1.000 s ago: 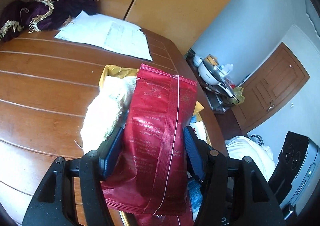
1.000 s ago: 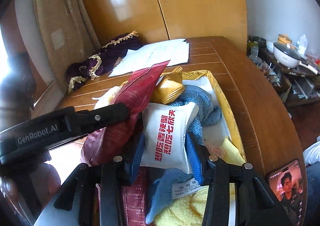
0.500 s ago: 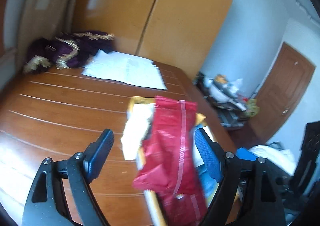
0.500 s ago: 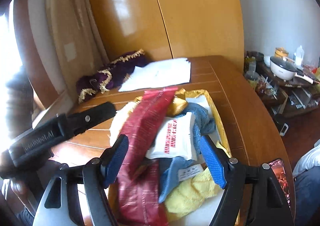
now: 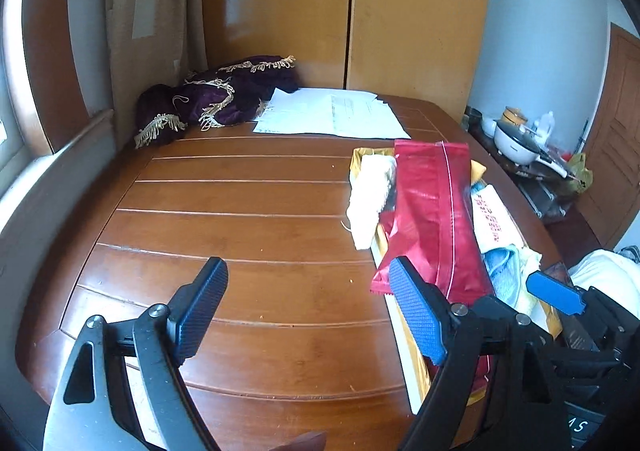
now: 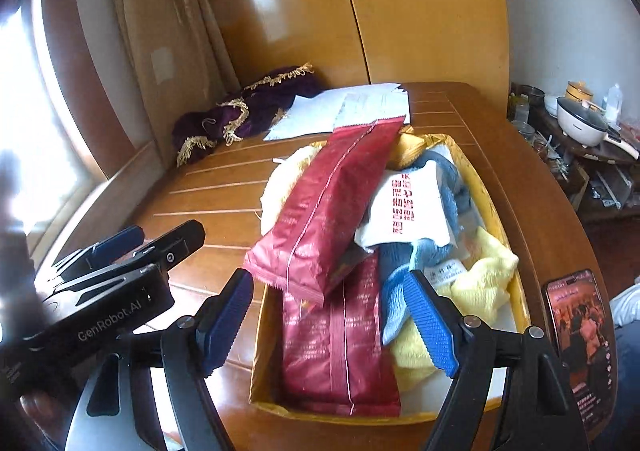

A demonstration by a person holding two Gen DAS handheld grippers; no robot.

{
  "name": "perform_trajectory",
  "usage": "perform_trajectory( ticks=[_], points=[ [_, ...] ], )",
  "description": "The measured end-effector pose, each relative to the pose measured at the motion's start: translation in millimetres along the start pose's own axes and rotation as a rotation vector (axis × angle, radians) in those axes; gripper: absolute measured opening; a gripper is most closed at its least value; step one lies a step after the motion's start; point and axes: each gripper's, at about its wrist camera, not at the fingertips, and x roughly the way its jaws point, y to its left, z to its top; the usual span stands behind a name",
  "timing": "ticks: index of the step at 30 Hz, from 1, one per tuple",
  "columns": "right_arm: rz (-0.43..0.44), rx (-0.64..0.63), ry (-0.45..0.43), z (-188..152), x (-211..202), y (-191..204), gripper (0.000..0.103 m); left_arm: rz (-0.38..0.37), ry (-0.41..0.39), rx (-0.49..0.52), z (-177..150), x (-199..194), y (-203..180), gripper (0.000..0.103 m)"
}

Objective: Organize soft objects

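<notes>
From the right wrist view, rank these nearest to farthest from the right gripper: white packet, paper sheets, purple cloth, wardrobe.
From the right gripper:
1. White packet, in the tray, just ahead.
2. Paper sheets, mid-table beyond the tray.
3. Purple cloth, far left of the table by the curtain.
4. Wardrobe, behind the table.

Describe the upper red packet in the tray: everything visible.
The upper red packet is a long glossy foil pouch with a centre back seam and crimped ends. It lies tilted across the pile in the yellow tray, its near end overhanging the left rim, resting on another red packet and a pale towel. No claw touches it.
</notes>
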Motion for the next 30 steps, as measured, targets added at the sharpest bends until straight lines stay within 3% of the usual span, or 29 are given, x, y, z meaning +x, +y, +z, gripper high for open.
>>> perform_trajectory(
  ticks=[9,30],
  points=[
    [-0.053,0.009,0.002,-12,-8,-7,0.081,-0.006,0.018,0.033,-10,1,-15,0.083],
    [-0.05,0.027,-0.031,-10,-22,-24,0.081,0.008,0.018,0.057,-13,-1,-31,0.083]
  ],
)
